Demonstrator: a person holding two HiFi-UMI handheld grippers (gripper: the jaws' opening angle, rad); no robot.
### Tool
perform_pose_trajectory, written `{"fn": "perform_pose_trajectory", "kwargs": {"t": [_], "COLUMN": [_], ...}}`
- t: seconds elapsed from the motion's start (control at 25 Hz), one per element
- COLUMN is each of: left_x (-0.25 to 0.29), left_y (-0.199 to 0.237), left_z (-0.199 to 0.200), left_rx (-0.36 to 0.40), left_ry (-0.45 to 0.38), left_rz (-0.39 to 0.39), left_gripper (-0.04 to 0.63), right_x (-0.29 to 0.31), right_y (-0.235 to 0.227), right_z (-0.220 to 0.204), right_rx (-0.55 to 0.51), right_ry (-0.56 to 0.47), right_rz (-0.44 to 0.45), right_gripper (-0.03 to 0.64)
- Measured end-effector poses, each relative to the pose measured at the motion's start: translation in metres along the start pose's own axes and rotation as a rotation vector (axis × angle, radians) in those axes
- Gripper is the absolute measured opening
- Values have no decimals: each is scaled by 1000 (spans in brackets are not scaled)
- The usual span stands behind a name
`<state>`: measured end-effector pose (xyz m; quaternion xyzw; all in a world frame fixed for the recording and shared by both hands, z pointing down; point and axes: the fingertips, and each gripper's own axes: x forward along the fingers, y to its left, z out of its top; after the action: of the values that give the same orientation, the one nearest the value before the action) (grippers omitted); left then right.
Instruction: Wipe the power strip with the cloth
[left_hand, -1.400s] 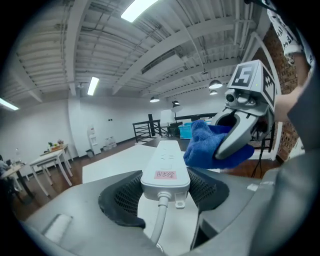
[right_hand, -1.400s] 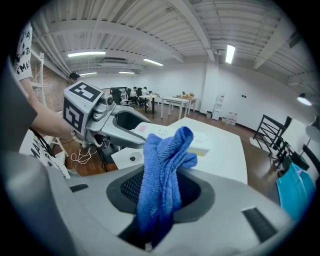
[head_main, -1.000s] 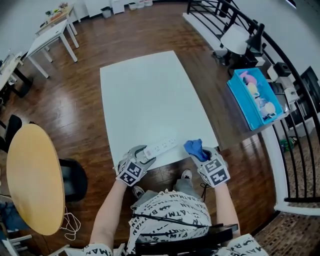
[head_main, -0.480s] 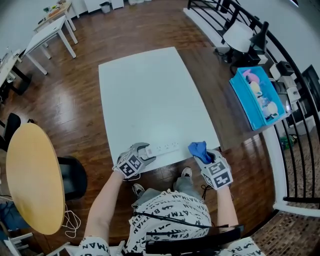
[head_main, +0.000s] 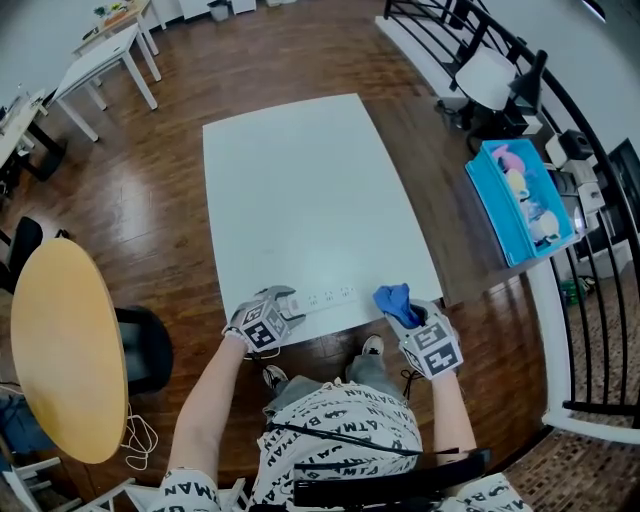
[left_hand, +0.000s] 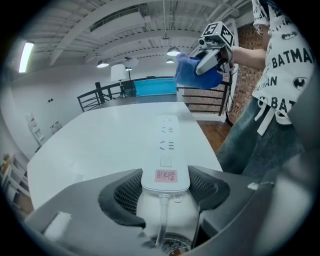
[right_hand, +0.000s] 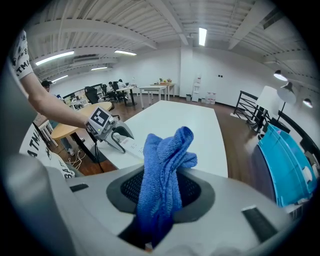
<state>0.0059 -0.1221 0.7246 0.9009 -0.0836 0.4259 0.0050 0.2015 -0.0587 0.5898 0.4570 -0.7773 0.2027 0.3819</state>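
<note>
A white power strip (head_main: 325, 298) lies along the near edge of the white table (head_main: 300, 190). My left gripper (head_main: 281, 304) is shut on its cord end; in the left gripper view the strip (left_hand: 166, 150) runs straight out from between the black pads (left_hand: 122, 192), with a pink label by its end. My right gripper (head_main: 411, 318) is shut on a bunched blue cloth (head_main: 394, 299), held just off the strip's right end near the table's corner. In the right gripper view the cloth (right_hand: 162, 172) stands up from between the jaws, and the left gripper (right_hand: 122, 137) shows beyond.
A blue bin (head_main: 521, 201) with several small items stands to the right by a black railing (head_main: 590, 250). A round yellow table (head_main: 60, 350) and a black chair (head_main: 145, 350) are at the left. The person's patterned shirt (head_main: 335, 440) is below the table edge.
The left gripper has shifted slightly left and nearer with the strip's end, swinging the strip more level along the table edge. The right gripper with the cloth has barely moved.
</note>
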Motion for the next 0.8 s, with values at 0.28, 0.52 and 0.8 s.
{"fn": "perform_pose_trajectory", "kwargs": {"t": [0.28, 0.52, 0.8], "left_x": [-6, -44, -155], "left_y": [13, 25, 79], "left_z": [-3, 21, 33], "left_rx": [-101, -200, -480], "left_ry": [-3, -137, -365], "left_rz": [45, 136, 539], "left_gripper": [374, 371, 53], "right_x": [8, 12, 13], "right_y": [3, -2, -11], "right_z": [7, 18, 38], "right_rx": [1, 6, 93], "right_ry": [-11, -39, -159], "right_rz": [19, 34, 36], "right_gripper": [137, 137, 135]}}
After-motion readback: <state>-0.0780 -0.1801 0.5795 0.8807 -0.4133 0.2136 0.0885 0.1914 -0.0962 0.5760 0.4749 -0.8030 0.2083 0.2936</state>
